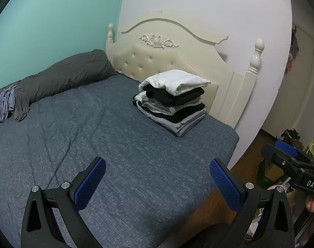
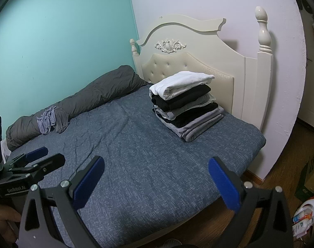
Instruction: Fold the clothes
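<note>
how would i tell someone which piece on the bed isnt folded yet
Start at the cream headboard and follow the long grey bolster along the teal wall toward the foot of the bed. Draped over it lies a crumpled blue-grey garment. Unlike the neat stack by the headboard, it is bunched and loose.
</note>
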The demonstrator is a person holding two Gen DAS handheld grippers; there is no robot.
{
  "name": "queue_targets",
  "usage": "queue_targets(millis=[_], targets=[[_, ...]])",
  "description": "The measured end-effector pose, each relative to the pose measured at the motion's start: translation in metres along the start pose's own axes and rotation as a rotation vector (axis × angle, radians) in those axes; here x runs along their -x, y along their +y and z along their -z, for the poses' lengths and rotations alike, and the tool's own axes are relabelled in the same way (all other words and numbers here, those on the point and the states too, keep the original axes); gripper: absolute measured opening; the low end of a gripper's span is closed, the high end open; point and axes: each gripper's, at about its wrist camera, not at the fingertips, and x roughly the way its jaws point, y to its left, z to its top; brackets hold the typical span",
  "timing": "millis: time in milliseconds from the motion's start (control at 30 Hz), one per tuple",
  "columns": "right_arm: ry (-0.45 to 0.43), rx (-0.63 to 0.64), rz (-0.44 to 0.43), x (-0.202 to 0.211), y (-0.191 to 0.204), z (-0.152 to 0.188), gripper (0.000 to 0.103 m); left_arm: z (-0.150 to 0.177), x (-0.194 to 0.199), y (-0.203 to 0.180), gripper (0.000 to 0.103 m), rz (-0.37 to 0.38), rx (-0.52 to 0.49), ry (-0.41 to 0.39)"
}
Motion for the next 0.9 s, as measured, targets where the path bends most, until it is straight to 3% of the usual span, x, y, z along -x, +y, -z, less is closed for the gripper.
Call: queue_targets(millis=[900], targets=[[0.002, -0.002, -0.002, -0.0010, 0.0015, -0.0010, 0.101, -0.0001, -0.0037, -0.0032, 0.103, -0.005, -0.015, 0.003]])
